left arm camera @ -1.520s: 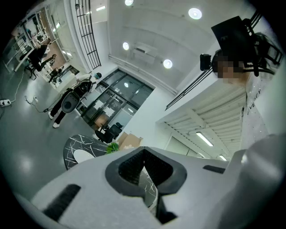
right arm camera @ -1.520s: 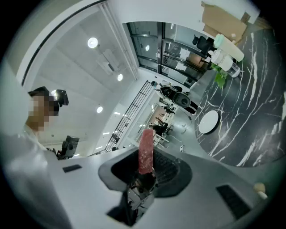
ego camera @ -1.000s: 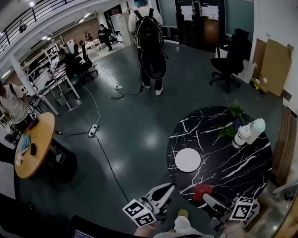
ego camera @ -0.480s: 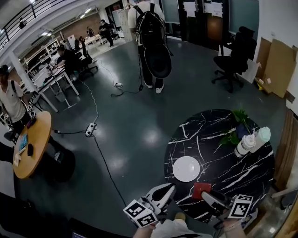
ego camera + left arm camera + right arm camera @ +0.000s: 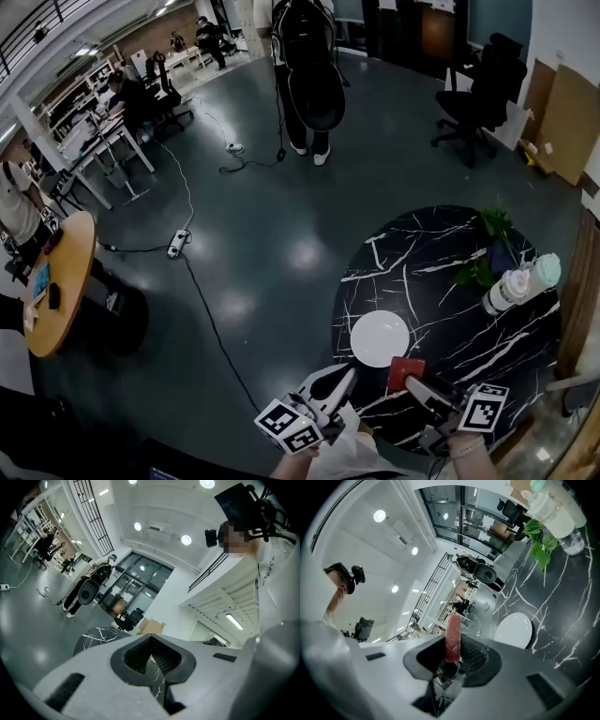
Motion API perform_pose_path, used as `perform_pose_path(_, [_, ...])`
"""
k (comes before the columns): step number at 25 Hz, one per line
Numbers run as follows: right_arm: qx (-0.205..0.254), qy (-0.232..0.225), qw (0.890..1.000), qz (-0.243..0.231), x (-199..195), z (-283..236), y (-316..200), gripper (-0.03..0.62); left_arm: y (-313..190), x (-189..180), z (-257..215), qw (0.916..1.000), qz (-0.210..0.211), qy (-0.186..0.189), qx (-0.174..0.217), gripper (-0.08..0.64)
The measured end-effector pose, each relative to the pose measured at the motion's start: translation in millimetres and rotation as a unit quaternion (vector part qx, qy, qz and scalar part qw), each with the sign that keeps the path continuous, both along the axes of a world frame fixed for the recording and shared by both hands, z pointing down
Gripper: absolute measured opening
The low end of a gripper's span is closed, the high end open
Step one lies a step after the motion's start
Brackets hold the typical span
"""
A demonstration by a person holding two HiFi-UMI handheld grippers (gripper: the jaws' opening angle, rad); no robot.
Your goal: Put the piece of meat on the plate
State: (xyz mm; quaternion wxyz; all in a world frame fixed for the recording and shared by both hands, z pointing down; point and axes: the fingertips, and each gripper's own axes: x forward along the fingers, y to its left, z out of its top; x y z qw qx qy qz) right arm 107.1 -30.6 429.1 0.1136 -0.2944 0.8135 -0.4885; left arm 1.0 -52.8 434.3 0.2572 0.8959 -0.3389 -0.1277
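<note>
The piece of meat (image 5: 405, 372), a flat red slab, sticks up between the pads of my right gripper (image 5: 413, 383), which is shut on it. It hangs over the near part of the black marble table (image 5: 450, 319), just right of the white round plate (image 5: 379, 338). In the right gripper view the meat (image 5: 453, 637) stands edge-on in that gripper (image 5: 452, 656), with the bare plate (image 5: 513, 630) beyond it. My left gripper (image 5: 344, 379) is at the table's near left edge, shut, nothing in it. Its jaws (image 5: 151, 656) show only a thin slit.
Two white bottles (image 5: 511, 289) and a green plant (image 5: 487, 248) stand at the table's far right. A person with a black backpack (image 5: 305, 66) stands on the floor beyond. An office chair (image 5: 483, 89), a wooden round table (image 5: 61, 281) and a floor cable with power strip (image 5: 176, 246) are around.
Both grippers have come forward and lower over the table. The meat in the right gripper is now closer to the plate's near right rim.
</note>
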Motion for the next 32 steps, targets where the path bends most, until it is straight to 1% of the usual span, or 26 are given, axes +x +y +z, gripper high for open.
perform_pose_path(6, [-0.027,0.019,0.999,0.016,-1,33,-34,0.091,-35,-5,22,1.0000,-0.002,-0.005,-0.004,0.008])
perform_pose_path(10, [-0.058,0.039,0.997,0.031,0,62,-54,0.091,-51,2,40,0.9999,0.007,-0.008,-0.012,0.008])
perform_pose_path(13, [-0.073,0.061,0.995,0.030,-3,84,-68,0.091,-59,4,56,0.9997,0.009,-0.007,-0.021,0.008])
perform_pose_path(18, [-0.103,0.106,0.989,0.011,-14,122,-83,0.091,-69,2,83,0.9992,0.006,-0.012,-0.037,0.008])
perform_pose_path(24, [-0.125,0.157,0.979,-0.023,-24,147,-97,0.091,-87,8,97,0.9991,0.003,-0.027,-0.032,0.008])
perform_pose_path(32, [-0.152,0.146,0.975,-0.067,-38,158,-98,0.091,-92,8,97,0.9991,-0.002,-0.023,-0.035,0.008])
